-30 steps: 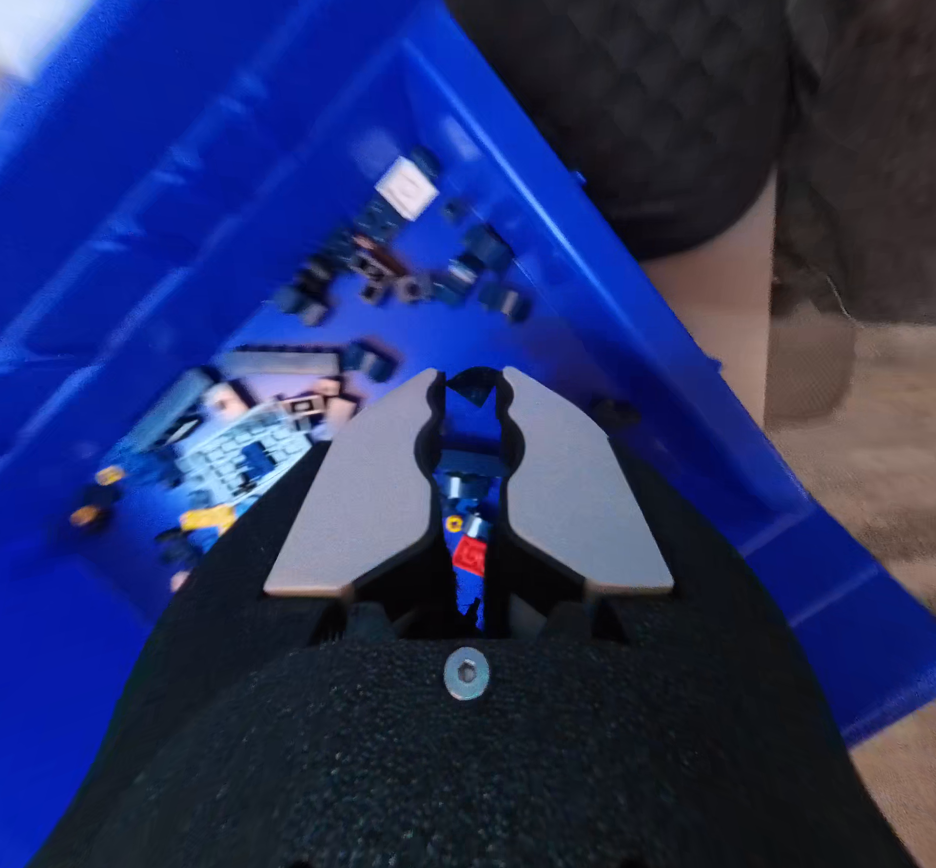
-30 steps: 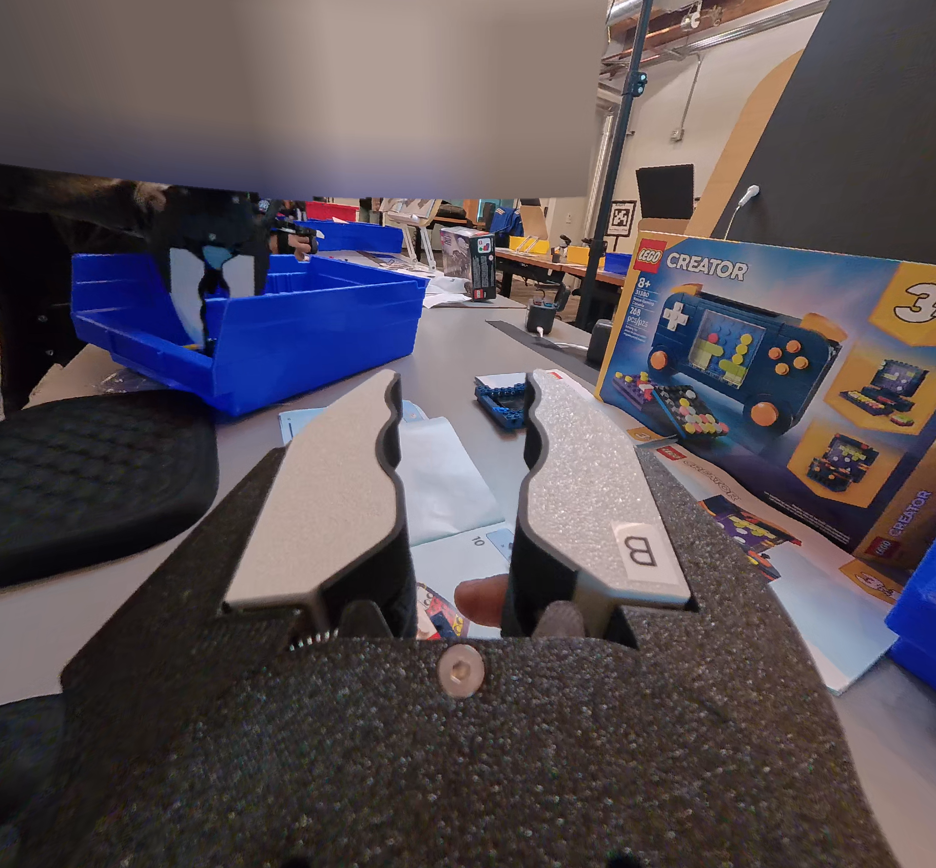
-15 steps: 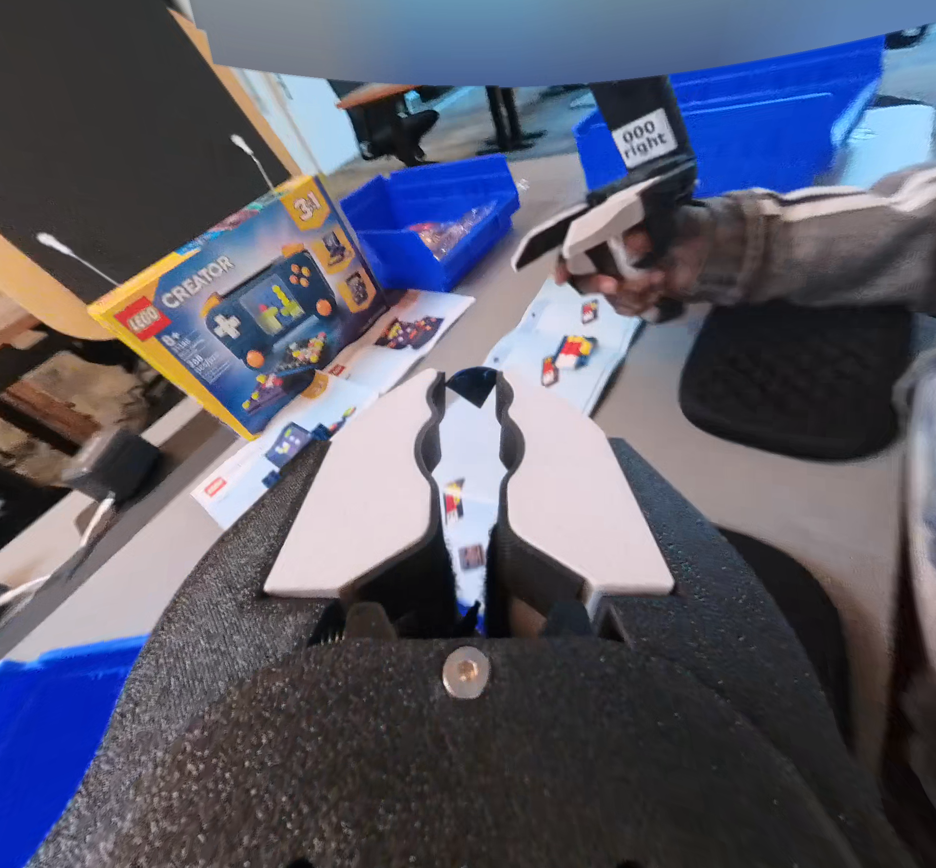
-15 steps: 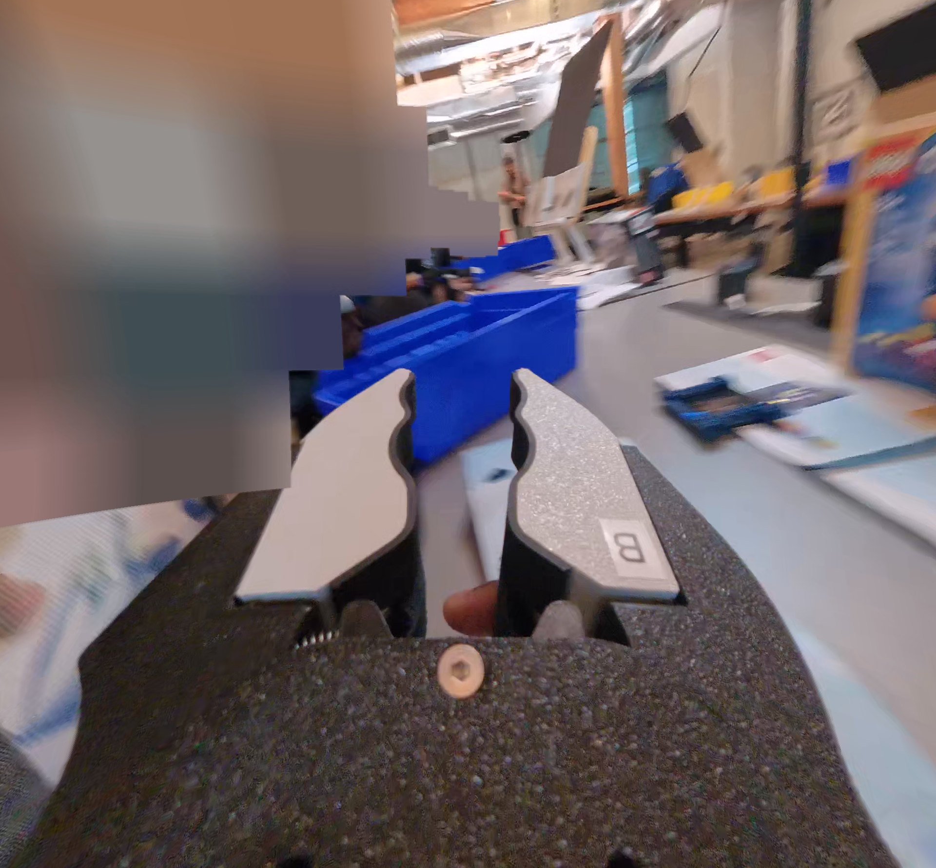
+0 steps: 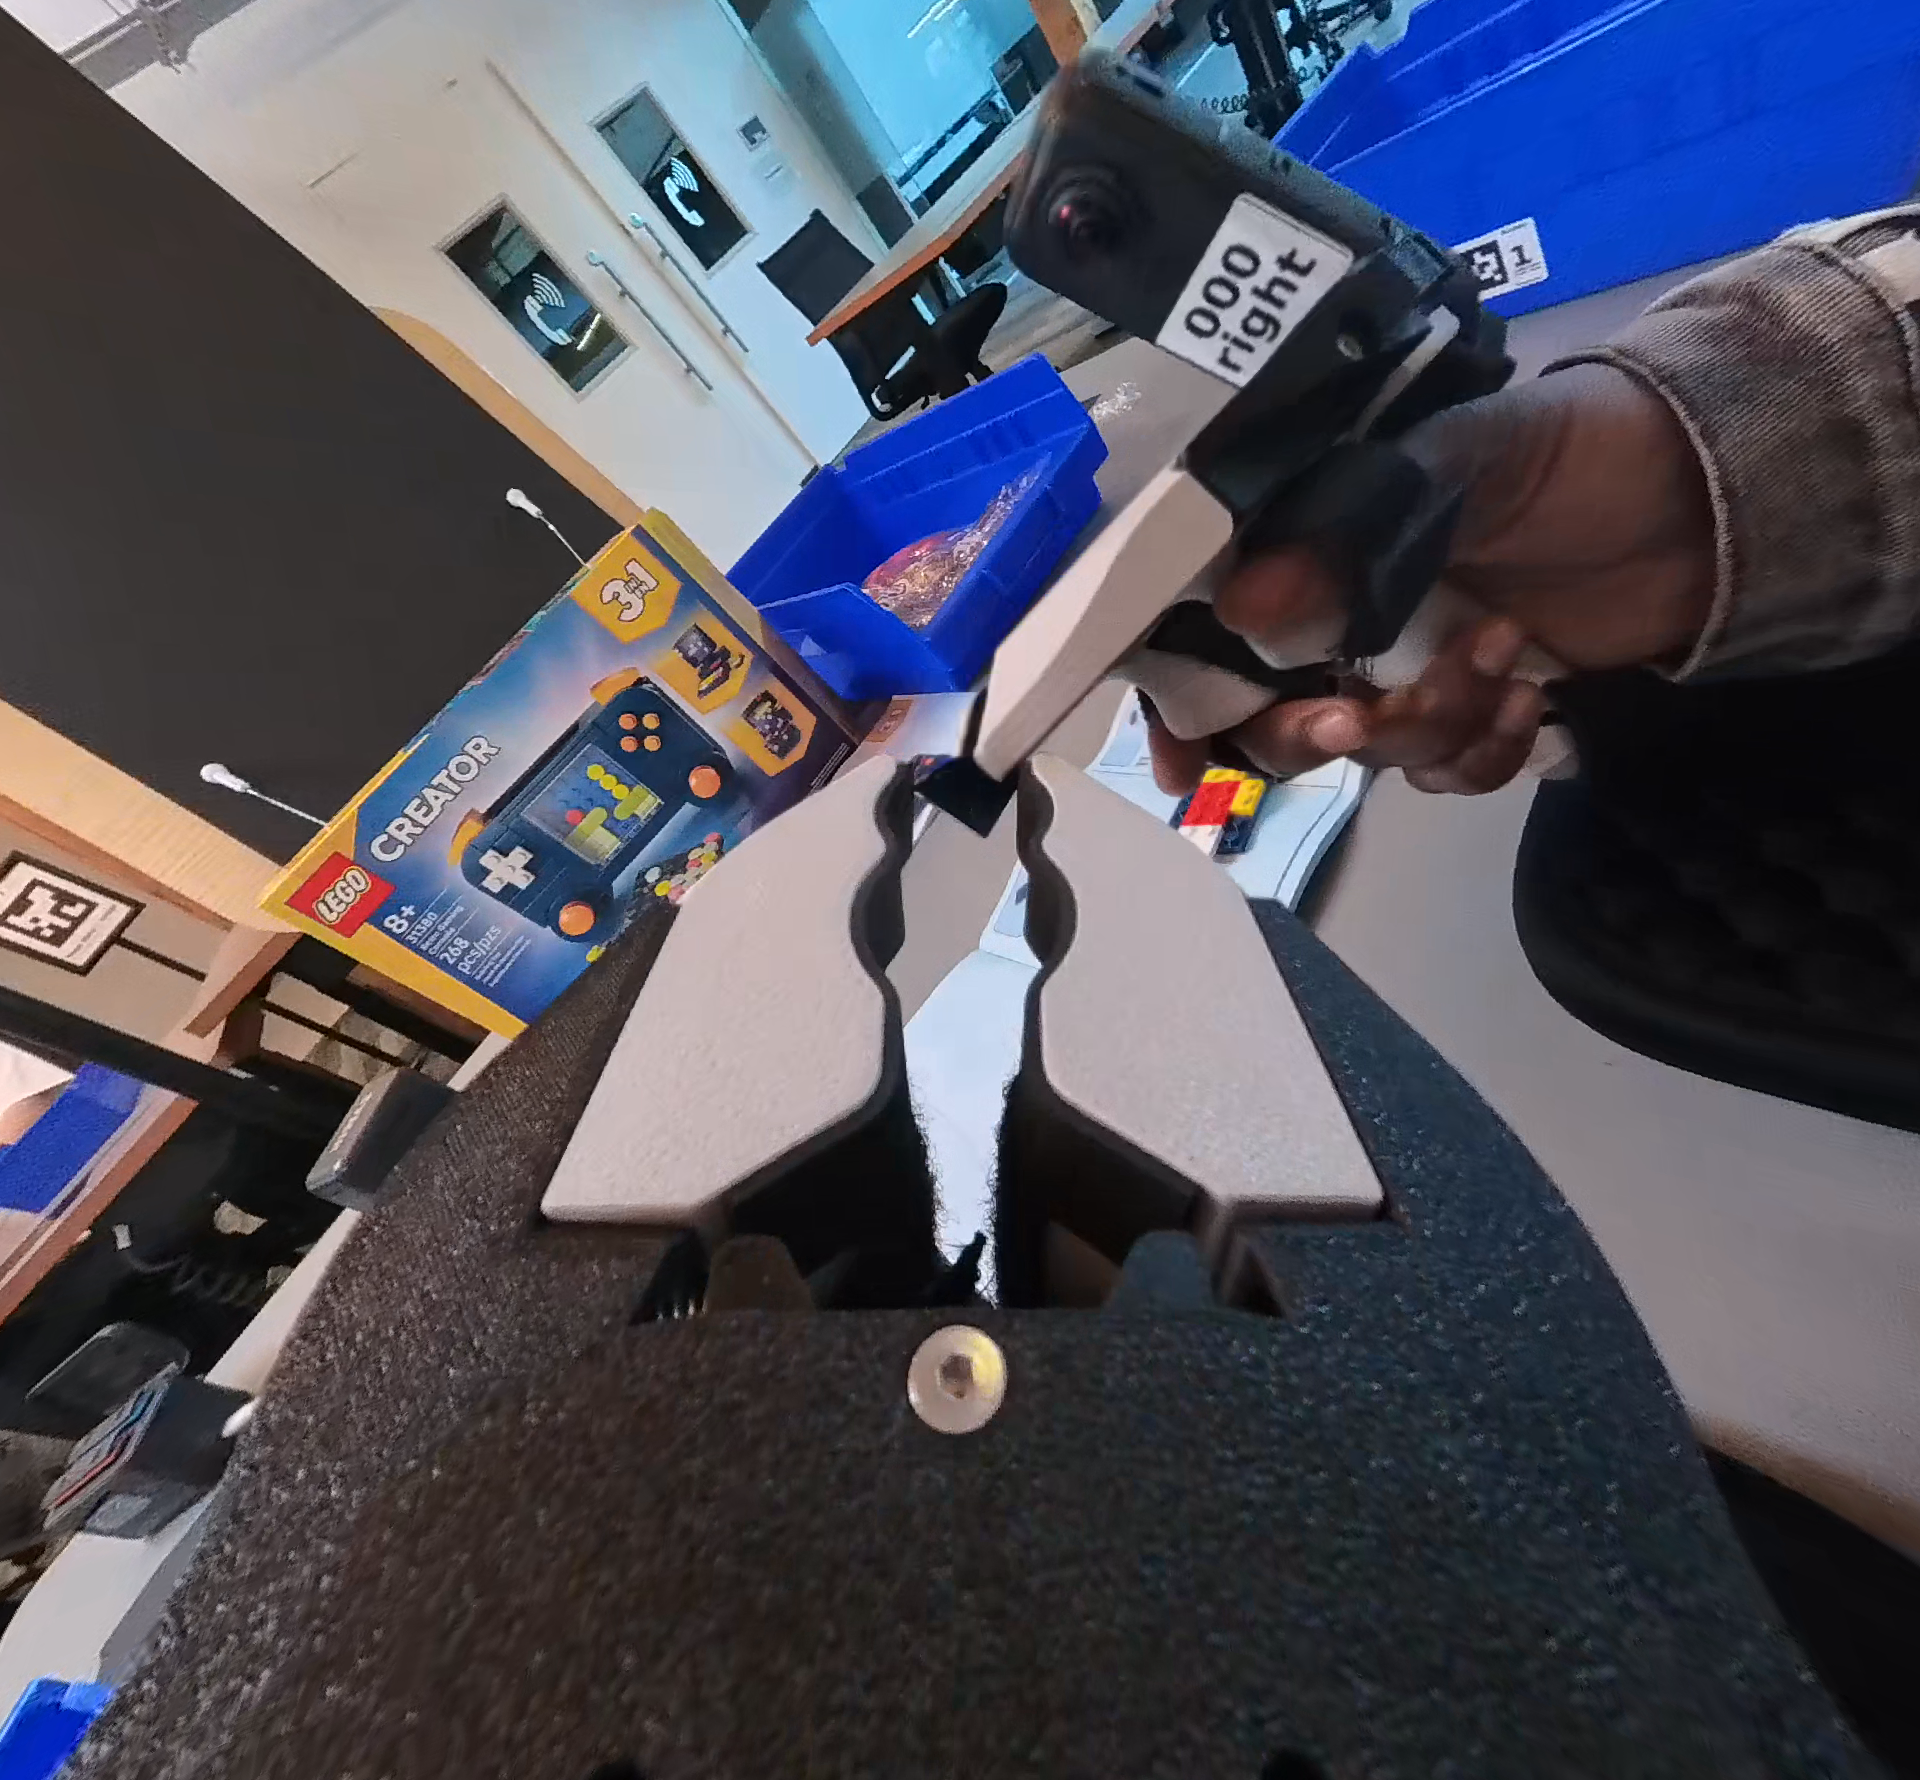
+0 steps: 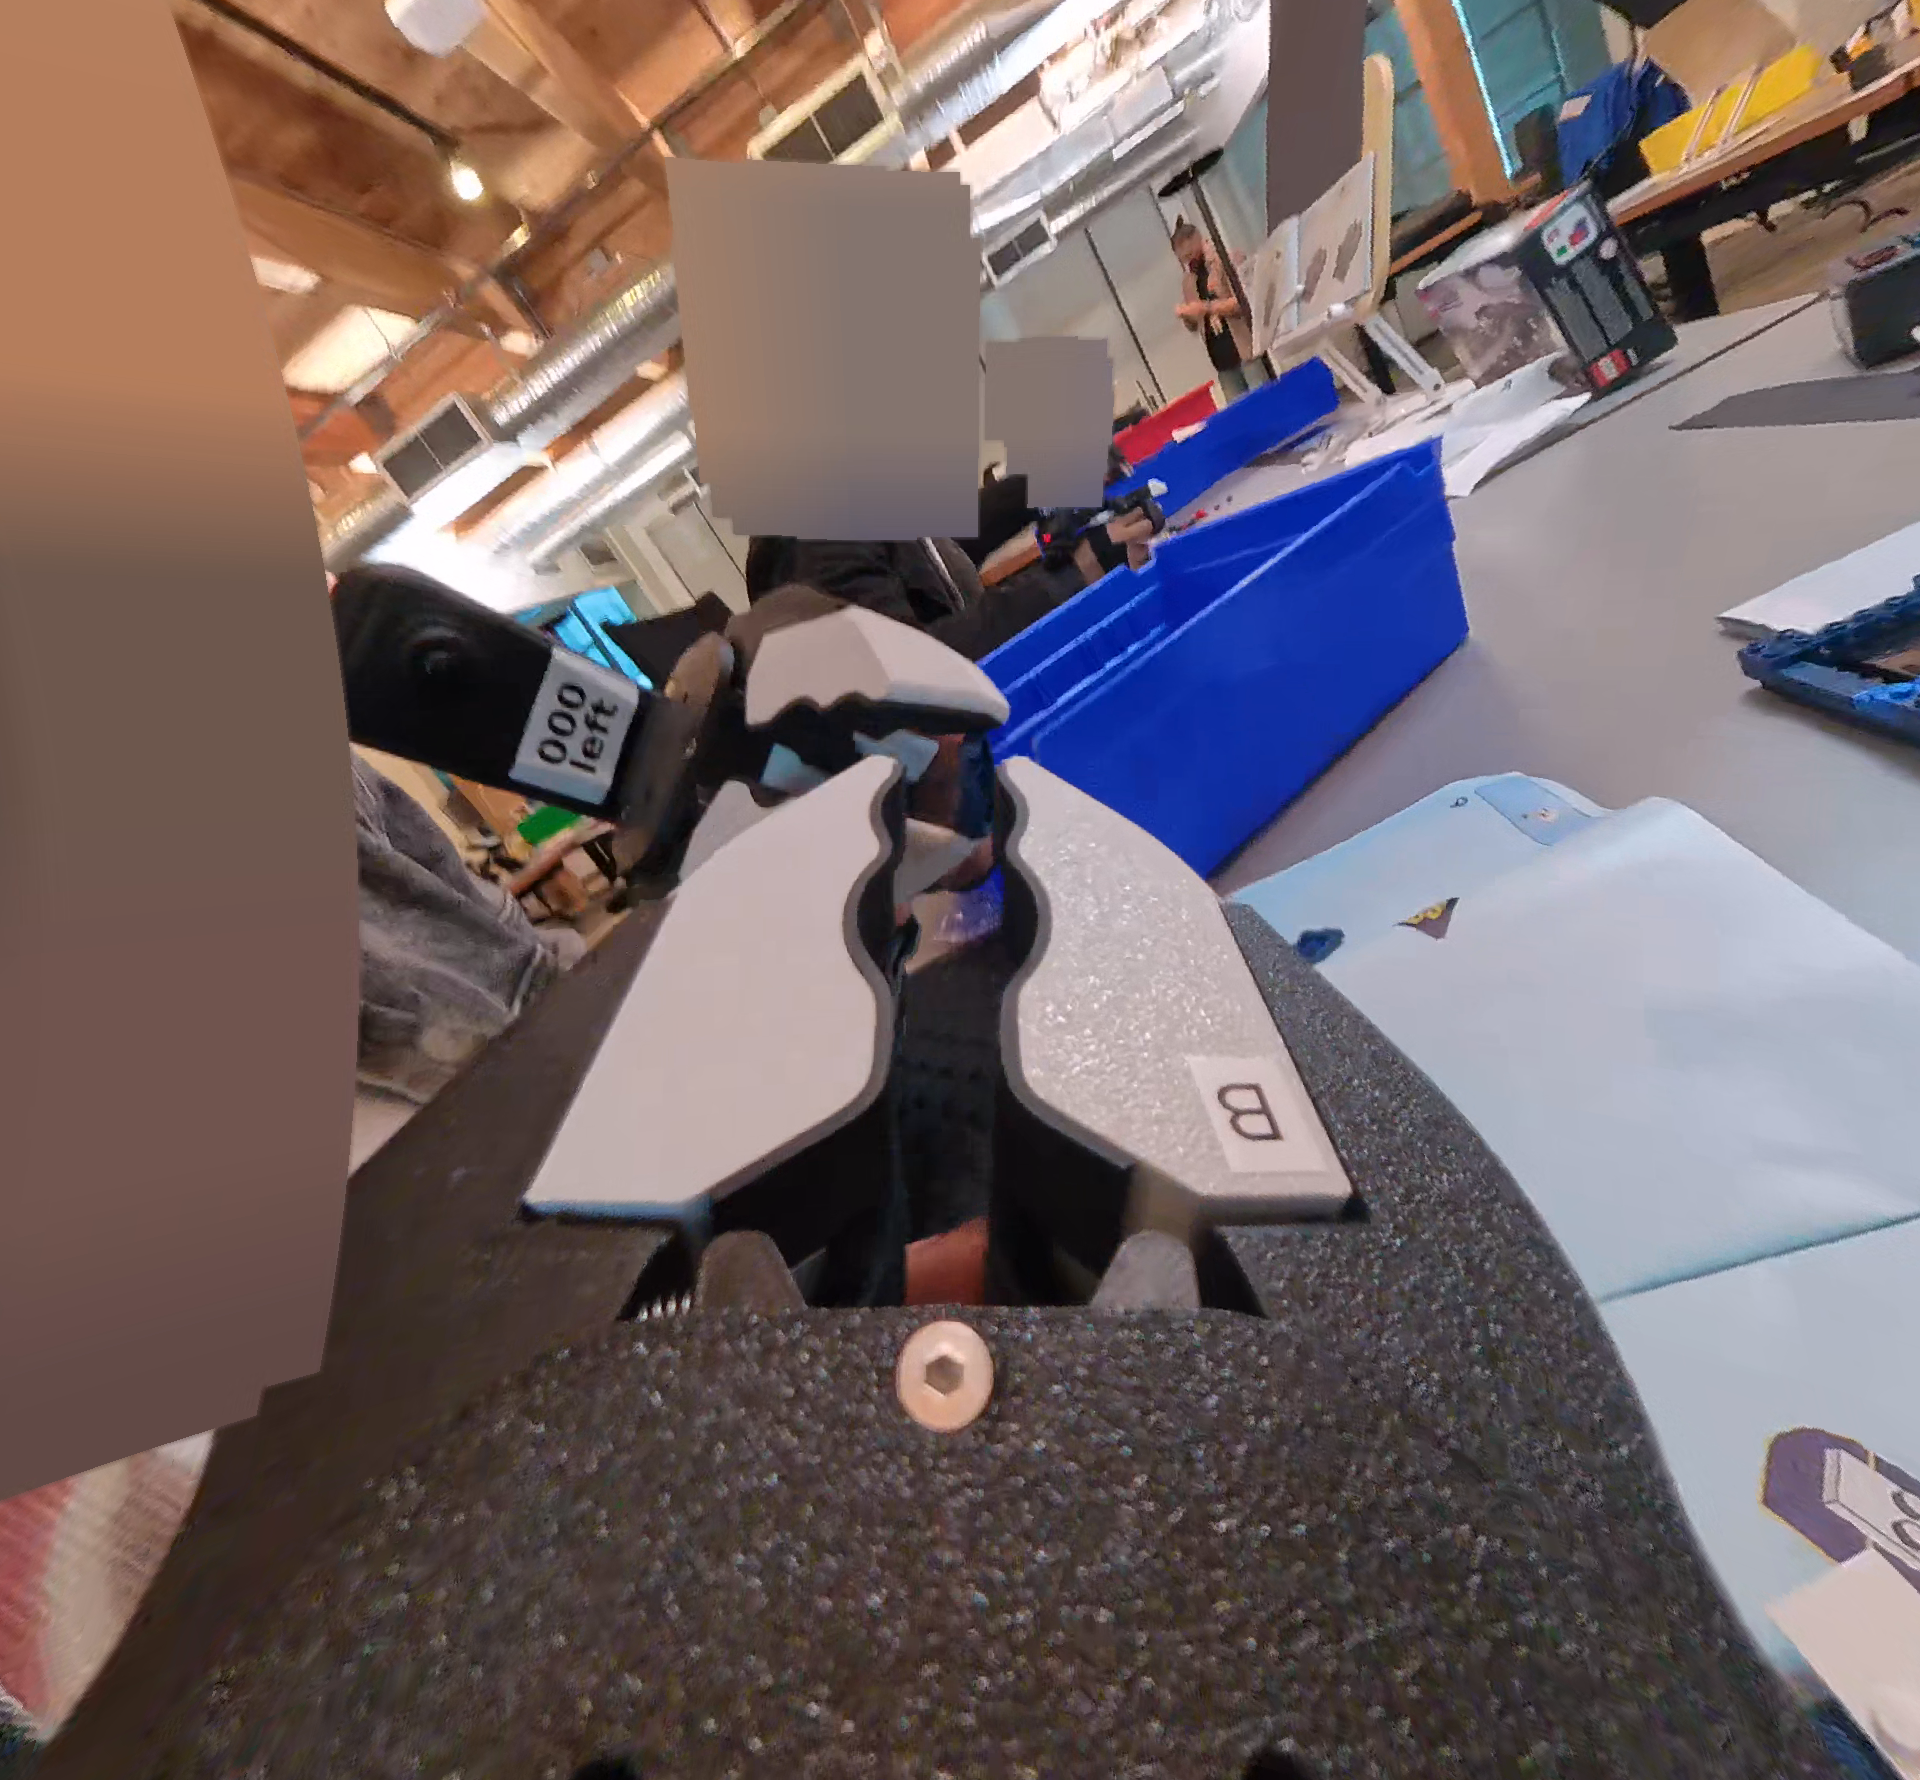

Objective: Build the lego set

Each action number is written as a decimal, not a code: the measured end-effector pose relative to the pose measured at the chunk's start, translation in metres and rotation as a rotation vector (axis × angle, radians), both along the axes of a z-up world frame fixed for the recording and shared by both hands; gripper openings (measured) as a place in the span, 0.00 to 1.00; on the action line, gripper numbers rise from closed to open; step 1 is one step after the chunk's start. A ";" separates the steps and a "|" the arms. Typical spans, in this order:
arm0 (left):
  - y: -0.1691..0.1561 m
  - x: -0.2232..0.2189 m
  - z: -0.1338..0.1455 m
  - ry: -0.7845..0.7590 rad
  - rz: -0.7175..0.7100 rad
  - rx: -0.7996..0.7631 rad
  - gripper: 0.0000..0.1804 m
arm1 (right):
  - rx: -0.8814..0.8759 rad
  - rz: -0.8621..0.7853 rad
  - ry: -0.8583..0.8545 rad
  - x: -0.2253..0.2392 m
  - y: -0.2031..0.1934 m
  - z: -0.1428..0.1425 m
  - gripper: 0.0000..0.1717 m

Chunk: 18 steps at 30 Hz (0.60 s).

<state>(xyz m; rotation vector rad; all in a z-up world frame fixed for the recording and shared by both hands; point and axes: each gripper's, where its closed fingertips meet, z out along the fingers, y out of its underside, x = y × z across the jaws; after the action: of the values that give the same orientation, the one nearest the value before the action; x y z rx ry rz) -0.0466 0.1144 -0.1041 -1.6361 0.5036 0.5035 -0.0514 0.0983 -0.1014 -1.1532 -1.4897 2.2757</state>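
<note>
My left gripper (image 5: 961, 780) is shut on a small dark blue piece (image 5: 961, 795) at its fingertips and holds it in the air above the table. My right gripper (image 6: 948, 774) has come tip to tip with it, and its fingers close on the same dark blue piece (image 6: 977, 795). In the left wrist view the right gripper (image 5: 987, 743) comes down from the upper right, held by a hand in a grey sleeve. In the right wrist view the left gripper (image 6: 935, 728) comes in from the left.
A toy box (image 5: 540, 795) stands at the table's far side beside a blue bin (image 5: 914, 525). A larger blue bin (image 6: 1247, 691) lies behind the grippers. Open instruction booklets (image 6: 1610, 1003), a small red-yellow build (image 5: 1221, 805) and a black mat (image 5: 1714, 899) lie below. My left and right fingertips are right by each other.
My left gripper lifted the dark blue piece out of the blue bin and swung over the table. My right gripper turned towards it, and its jaws narrowed from wide open onto the piece.
</note>
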 end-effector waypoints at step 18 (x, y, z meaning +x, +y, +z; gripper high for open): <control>0.051 -0.001 -0.086 -0.475 -0.095 -0.401 0.28 | -0.199 -0.544 0.121 0.040 0.162 -0.007 0.03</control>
<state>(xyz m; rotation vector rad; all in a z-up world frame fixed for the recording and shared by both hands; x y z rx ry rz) -0.0477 0.1653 -0.1898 -2.0246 0.3331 -0.0728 -0.0114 0.2603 -0.1082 -1.2549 -0.7886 2.0868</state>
